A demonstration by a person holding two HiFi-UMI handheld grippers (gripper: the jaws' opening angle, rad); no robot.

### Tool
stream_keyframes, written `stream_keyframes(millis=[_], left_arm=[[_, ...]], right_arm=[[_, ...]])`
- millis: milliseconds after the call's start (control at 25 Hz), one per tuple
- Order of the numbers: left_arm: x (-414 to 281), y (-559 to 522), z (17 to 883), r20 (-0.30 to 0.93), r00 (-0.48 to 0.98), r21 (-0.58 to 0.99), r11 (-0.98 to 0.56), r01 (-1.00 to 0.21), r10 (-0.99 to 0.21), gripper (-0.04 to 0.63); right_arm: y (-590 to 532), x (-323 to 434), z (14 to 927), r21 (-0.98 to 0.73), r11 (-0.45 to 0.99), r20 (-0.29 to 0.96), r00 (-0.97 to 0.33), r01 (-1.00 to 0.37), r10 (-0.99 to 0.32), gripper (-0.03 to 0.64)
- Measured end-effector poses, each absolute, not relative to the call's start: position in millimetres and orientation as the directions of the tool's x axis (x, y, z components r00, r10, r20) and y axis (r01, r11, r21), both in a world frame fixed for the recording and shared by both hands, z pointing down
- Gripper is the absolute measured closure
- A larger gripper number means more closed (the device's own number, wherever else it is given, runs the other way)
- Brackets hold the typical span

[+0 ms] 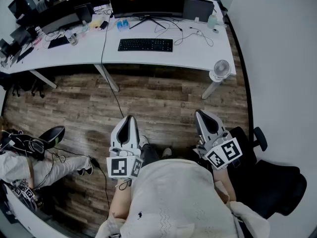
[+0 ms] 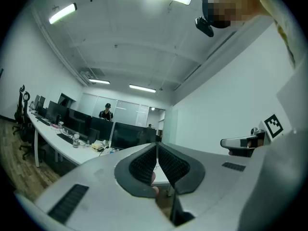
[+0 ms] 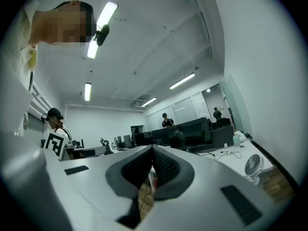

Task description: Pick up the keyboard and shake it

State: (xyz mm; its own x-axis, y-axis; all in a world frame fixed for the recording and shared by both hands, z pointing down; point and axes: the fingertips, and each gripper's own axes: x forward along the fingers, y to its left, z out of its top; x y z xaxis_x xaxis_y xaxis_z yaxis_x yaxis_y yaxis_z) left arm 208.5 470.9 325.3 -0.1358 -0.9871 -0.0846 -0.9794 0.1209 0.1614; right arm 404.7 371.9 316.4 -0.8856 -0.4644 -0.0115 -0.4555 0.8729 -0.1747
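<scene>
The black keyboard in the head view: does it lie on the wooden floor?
No, the black keyboard lies flat on the white desk, in front of the dark monitor.

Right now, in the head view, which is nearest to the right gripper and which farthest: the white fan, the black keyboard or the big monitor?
Measured from the right gripper:
1. white fan, by the front right corner of the desk, nearest.
2. black keyboard, mid-desk, further left.
3. big monitor, at the desk's back edge, farthest.
</scene>
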Motion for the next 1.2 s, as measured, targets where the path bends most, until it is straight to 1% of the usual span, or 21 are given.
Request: stream_keyframes(millis=[560, 1040, 1200], left_arm=[[207.1, 471.7, 328.6, -0.071, -0.128, 0.154, 0.115, -0.981, -0.989, 0.575], [201.4, 476.2, 331.7, -0.056, -0.151, 0.164, 0.14, -0.976, -0.987, 0.575], [199.7, 476.8, 332.5, -0.055, -0.157, 0.159, 0.146, -0.976, -0.986, 0.575]], right_arm=[[377.0, 394.1, 318.0, -0.175, 0.883, -0.007, -0.897, -0.435, -0.443, 0.617], [374.2, 395.7, 315.1, -0.217, 0.871, -0.03, -0.888, -0.442, -0.458, 0.617], [372.5, 395.3, 315.0, -0.192, 0.871, -0.026, -0.885, -0.452, -0.465, 0.617]])
